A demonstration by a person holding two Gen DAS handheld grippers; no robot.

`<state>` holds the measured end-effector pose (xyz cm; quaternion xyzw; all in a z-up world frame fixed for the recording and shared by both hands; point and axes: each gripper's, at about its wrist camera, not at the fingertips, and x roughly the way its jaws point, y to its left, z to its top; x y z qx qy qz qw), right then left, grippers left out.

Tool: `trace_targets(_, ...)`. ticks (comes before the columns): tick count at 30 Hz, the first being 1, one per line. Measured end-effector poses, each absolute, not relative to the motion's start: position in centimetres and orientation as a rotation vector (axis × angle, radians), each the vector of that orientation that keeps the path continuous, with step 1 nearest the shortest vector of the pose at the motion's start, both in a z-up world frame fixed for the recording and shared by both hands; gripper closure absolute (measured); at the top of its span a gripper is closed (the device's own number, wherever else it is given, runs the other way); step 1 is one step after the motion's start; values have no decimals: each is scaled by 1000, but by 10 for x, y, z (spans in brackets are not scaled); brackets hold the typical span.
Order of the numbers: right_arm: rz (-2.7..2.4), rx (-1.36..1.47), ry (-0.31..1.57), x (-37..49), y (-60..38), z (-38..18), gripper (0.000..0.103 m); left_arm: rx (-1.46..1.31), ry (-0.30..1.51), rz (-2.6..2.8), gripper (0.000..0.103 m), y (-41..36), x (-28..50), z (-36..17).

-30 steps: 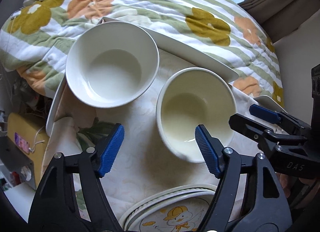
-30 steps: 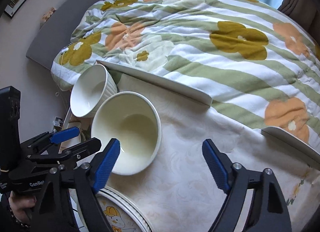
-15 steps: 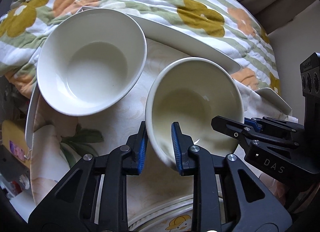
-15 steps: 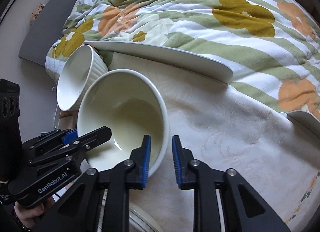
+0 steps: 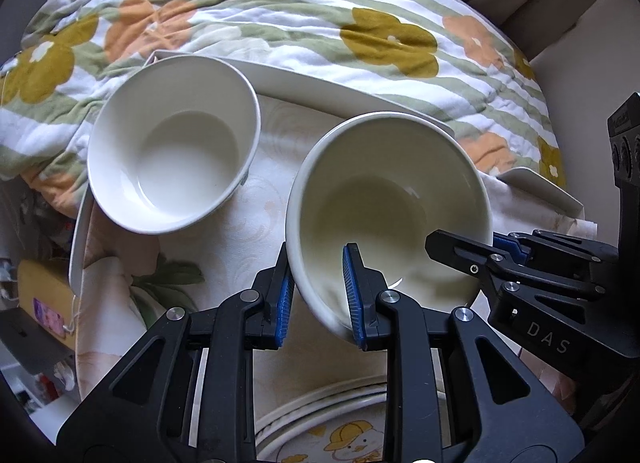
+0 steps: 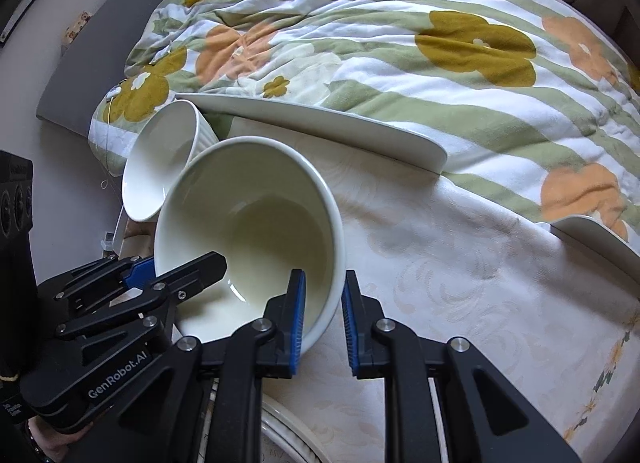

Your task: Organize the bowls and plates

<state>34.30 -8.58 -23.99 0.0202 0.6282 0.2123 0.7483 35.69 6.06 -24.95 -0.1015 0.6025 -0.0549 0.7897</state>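
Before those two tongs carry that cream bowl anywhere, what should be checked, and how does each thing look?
1. Left tongs clamped on the cream bowl rim, one pad inside, one outside: ok.
2. Right tongs clamped on the opposite rim: ok.
3. Bowl empty, nothing to spill: ok.
4. Bowl level: not ok, it sits tilted.
5. White bowl apart from the cream one: ok in the left view.
6. Duck plate stack free to receive it: cannot tell, mostly hidden.
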Motion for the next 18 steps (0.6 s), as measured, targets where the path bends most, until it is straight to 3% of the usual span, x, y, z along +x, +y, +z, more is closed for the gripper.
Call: trace_targets(18,357,122,1172,241,-254,-139,87,-98,1131,-273,82,-112,267,-142)
